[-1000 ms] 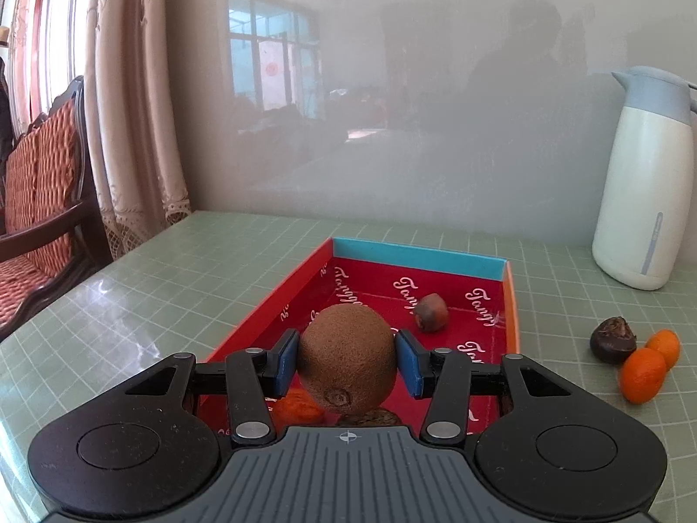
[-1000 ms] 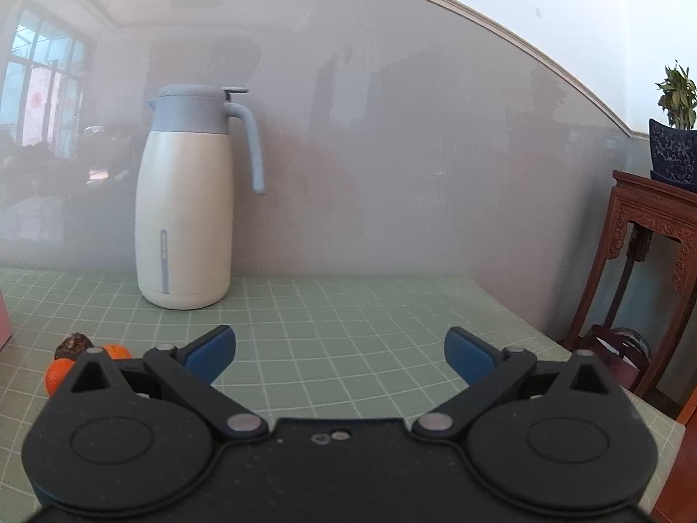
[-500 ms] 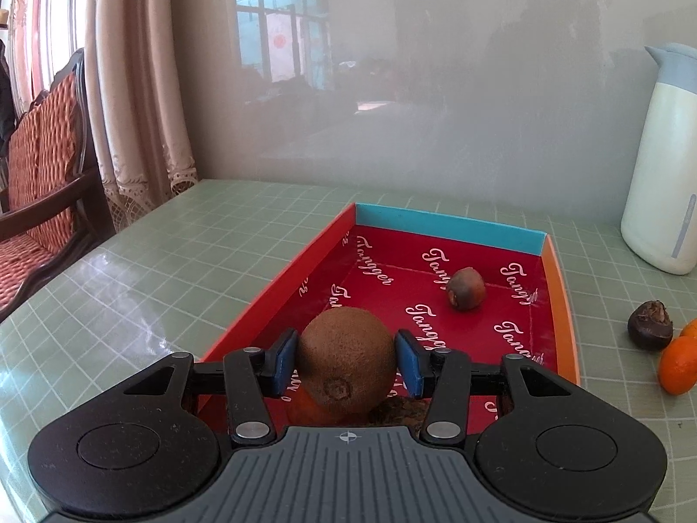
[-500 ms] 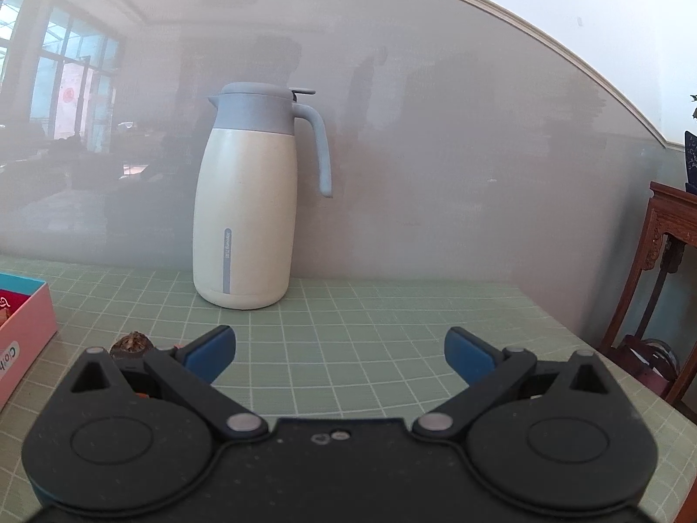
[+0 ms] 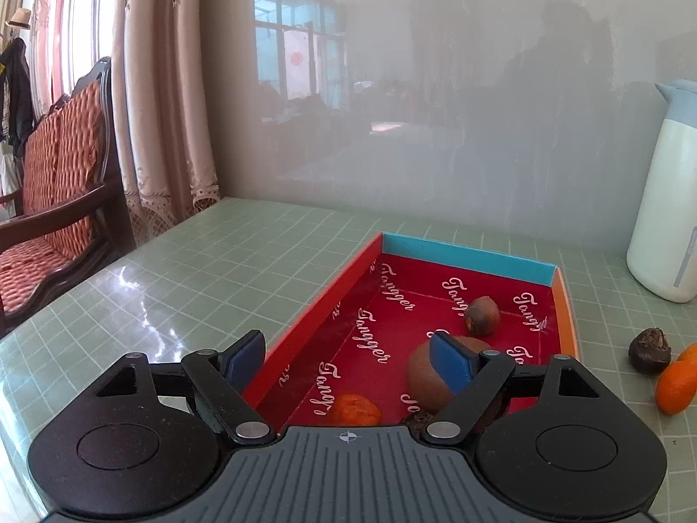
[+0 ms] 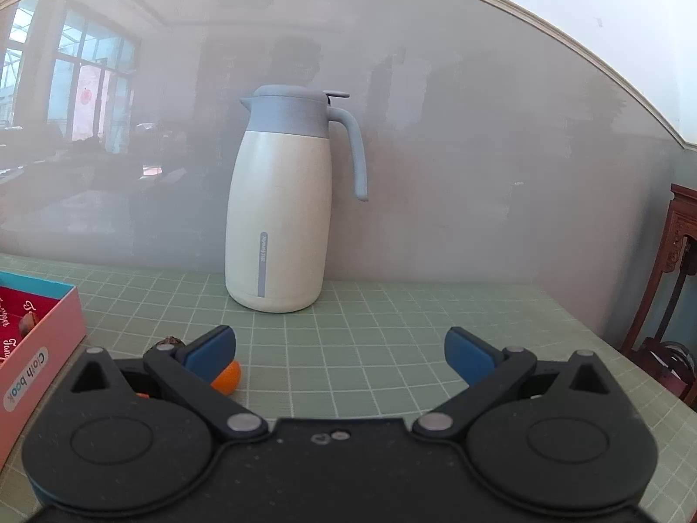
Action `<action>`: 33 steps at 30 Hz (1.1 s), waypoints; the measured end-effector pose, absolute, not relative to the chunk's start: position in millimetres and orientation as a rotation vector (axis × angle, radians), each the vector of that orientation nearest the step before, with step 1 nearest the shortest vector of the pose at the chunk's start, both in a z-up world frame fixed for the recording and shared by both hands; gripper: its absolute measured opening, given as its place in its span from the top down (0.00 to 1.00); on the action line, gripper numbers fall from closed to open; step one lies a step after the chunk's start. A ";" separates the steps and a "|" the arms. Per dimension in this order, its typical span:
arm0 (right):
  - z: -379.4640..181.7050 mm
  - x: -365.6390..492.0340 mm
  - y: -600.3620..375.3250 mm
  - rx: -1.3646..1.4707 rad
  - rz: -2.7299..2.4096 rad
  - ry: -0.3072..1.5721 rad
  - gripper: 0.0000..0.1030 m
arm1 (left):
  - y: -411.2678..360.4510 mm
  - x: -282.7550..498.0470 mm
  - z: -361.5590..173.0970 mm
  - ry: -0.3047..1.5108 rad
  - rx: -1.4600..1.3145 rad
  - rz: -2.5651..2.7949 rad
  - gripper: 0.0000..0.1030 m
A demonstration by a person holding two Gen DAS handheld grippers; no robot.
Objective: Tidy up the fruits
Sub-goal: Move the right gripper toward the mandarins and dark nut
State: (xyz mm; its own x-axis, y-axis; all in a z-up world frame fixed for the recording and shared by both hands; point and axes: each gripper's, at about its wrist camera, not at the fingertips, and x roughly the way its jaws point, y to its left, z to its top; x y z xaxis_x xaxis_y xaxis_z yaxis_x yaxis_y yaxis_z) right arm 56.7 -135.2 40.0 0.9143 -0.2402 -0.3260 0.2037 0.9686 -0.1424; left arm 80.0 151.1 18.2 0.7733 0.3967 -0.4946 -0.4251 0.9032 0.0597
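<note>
The red fruit box point(image 5: 320, 305) with a blue far wall lies under my left gripper point(image 5: 346, 357), whose jaws are opening with no pad pressing on anything. A brown kiwi point(image 5: 424, 381) rests on the box floor, partly hidden behind the right pad. Also in the box are a small brown fruit point(image 5: 481, 314) and an orange fruit point(image 5: 353, 409). On the table right of the box sit a dark brown fruit point(image 5: 649, 351) and a tangerine point(image 5: 675, 385). My right gripper point(image 6: 340, 346) is open and empty over the table, with the tangerine point(image 6: 228, 375) behind its left finger.
A white jug with a grey-blue lid point(image 6: 279, 218) stands at the wall beyond the loose fruit. The box's pink side point(image 6: 39, 348) shows at the left of the right wrist view. A cushioned wooden chair point(image 5: 56, 200) stands off the table's left edge.
My left gripper let go of the kiwi, its jaws spread wide, and the kiwi now lies in the box. The right gripper shifted left, bringing the box into its view.
</note>
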 end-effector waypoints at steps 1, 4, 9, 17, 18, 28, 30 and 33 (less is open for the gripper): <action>39.8 57.4 -133.9 -0.108 -0.227 0.350 0.00 | 153.4 76.8 20.0 0.524 -0.060 0.444 0.20; 39.3 59.4 -130.5 -0.110 -0.217 0.352 0.00 | 160.7 65.9 28.1 0.514 -0.075 0.442 0.20; 36.7 64.0 -123.9 -0.104 -0.193 0.367 0.00 | 175.1 39.3 39.9 0.487 -0.074 0.459 0.15; 30.5 65.9 -108.7 -0.124 -0.153 0.381 0.00 | 211.8 -7.1 43.7 0.451 -0.133 0.571 0.11; 29.6 67.1 -107.2 -0.123 -0.148 0.384 0.00 | 216.0 -11.8 43.2 0.449 -0.142 0.587 0.11; 20.2 73.5 -84.3 -0.153 -0.066 0.399 0.02 | 242.7 -58.7 43.7 0.322 -0.140 0.800 0.05; 18.4 75.8 -78.2 -0.160 -0.031 0.405 0.04 | 248.2 -68.1 43.9 0.291 -0.147 0.848 0.04; 16.4 78.3 -70.1 -0.166 0.025 0.412 0.09 | 260.5 -77.8 43.0 0.264 -0.168 0.909 0.03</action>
